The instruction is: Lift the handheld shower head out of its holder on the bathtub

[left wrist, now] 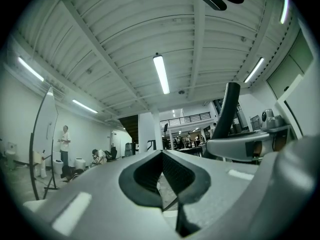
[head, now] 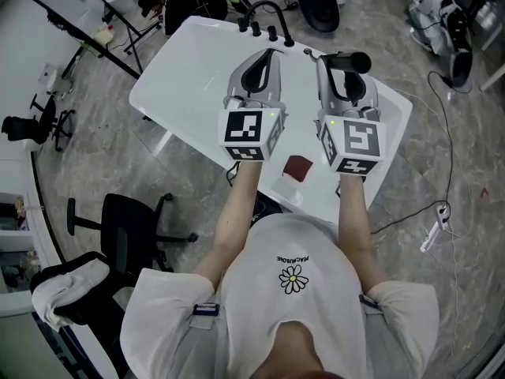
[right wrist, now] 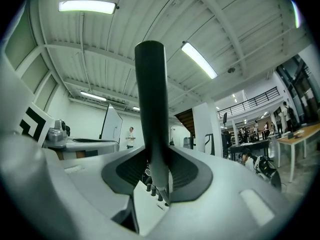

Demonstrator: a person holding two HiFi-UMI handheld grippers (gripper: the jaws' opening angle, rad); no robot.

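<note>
**tubwatcher:** Head view first. The glossy white bathtub [head: 177, 93] lay below the person, with a curved black faucet [head: 268, 10] and small black knobs [head: 263, 30] on its far edge. The shower head [head: 355, 61] was near the far right corner, right at the tips of the right hand-held gripper [head: 341, 58]. The left hand-held gripper [head: 268, 54] hung just beside it, nearer the middle of that far edge, and touched nothing.

**gripnerd:** So the right hand was the nearer one. Which way did the thing run?

**tubwatcher:** In the left gripper view, its own jaws were together at the tips, with nothing between the ribbed dark pads [left wrist: 180, 171]. Off to the right you could see the other gripper, with the shower head's matte black handle [left wrist: 228, 111] rising out of it and leaning slightly.

**gripnerd:** And the right gripper view?

**tubwatcher:** The jaws were clamped on the handle [right wrist: 151, 109], one pad pressing each side. It was a smooth round black bar with its long axis upright, crossing the jaws squarely, and it turned into a paler neck low down. The knobs and white bathtub rim peeked through underneath.

**gripnerd:** Out of the holder yet?

**tubwatcher:** Couldn't tell, since no view showed the holder. My guess is the grip was done and what remained was a straight pull up along that axis. A sideways tug would probably bind it.
</note>
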